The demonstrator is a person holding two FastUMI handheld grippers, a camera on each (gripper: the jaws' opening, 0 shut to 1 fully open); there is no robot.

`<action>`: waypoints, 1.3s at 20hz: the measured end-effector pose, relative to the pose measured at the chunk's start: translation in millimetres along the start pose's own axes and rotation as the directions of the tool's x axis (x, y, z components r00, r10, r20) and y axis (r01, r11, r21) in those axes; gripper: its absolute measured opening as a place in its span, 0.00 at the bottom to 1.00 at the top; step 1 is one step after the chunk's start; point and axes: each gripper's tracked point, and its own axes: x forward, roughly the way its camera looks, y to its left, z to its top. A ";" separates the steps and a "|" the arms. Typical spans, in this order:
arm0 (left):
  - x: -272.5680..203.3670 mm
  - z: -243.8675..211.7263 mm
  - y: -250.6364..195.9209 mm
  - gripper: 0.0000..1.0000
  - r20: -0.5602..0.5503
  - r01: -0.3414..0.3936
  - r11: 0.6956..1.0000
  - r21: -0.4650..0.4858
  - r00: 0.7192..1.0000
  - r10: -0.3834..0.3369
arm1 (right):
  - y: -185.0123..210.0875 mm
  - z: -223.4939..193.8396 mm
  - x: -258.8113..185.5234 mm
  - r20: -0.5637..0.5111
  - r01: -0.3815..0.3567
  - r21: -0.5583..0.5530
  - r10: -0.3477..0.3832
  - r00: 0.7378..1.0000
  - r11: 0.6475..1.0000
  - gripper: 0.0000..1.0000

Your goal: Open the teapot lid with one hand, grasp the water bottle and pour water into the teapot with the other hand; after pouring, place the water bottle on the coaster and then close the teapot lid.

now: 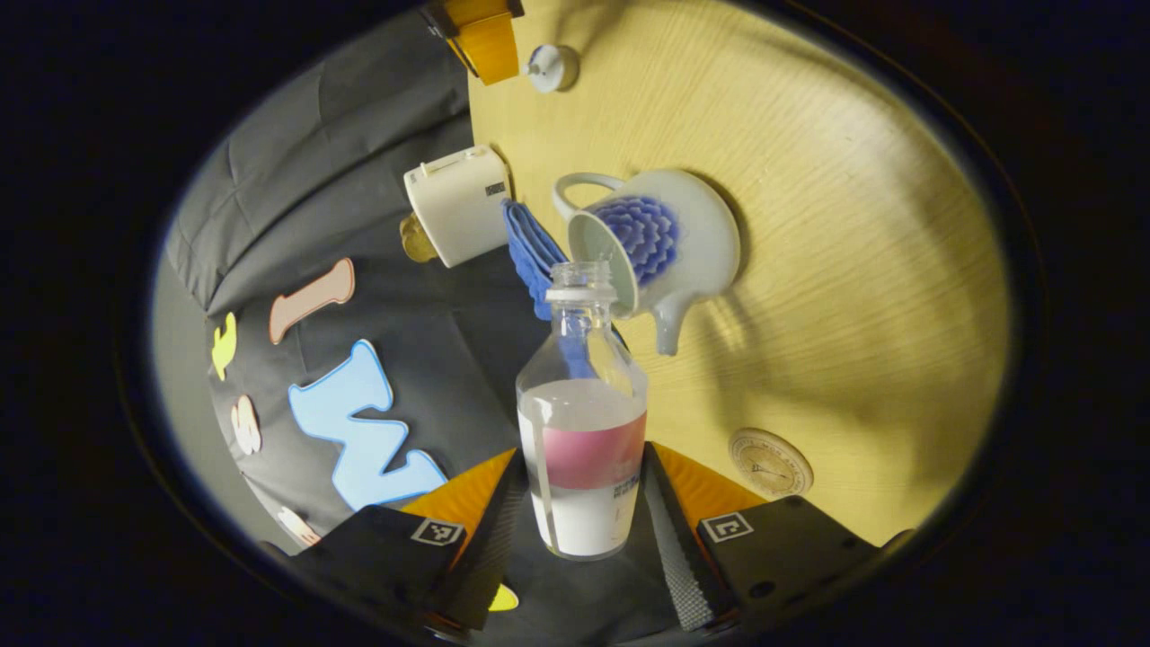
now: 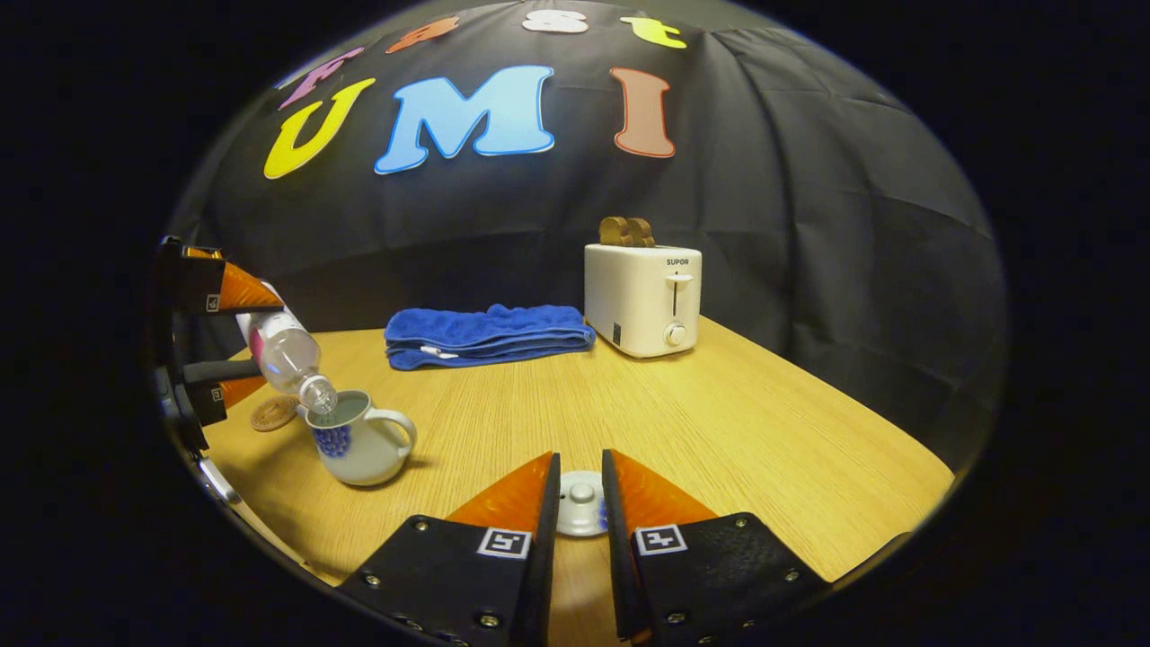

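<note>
Left tool: both fingers pinch the water bottle at its label band. The bottle is uncapped, part full and tilted, its mouth over the open rim of the teapot.

Same tool as seen from the right gripper view, at the left edge of the worktop, with the bottle slanting neck-down and its neck at the teapot's mouth.

Teapot: white with a blue pattern, standing upright on the worktop, lid off.

Teapot lid: white with a small knob, resting on the worktop between the fingers of the right tool. The fingers stand close at either side of it; whether they press on it cannot be told. The lid also appears in the left gripper view.

Coaster: round, wooden, lying flat just behind the teapot, nothing on it.

Other items: a folded blue towel and a white toaster side by side at the rear of the worktop.
</note>
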 end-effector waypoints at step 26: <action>-3.0 -10.6 18.7 0.86 -0.044 -0.011 0.983 0.182 0.999 0.019 | 5.5 -18.7 14.1 -0.124 -0.016 -0.071 0.008 0.992 0.997 0.28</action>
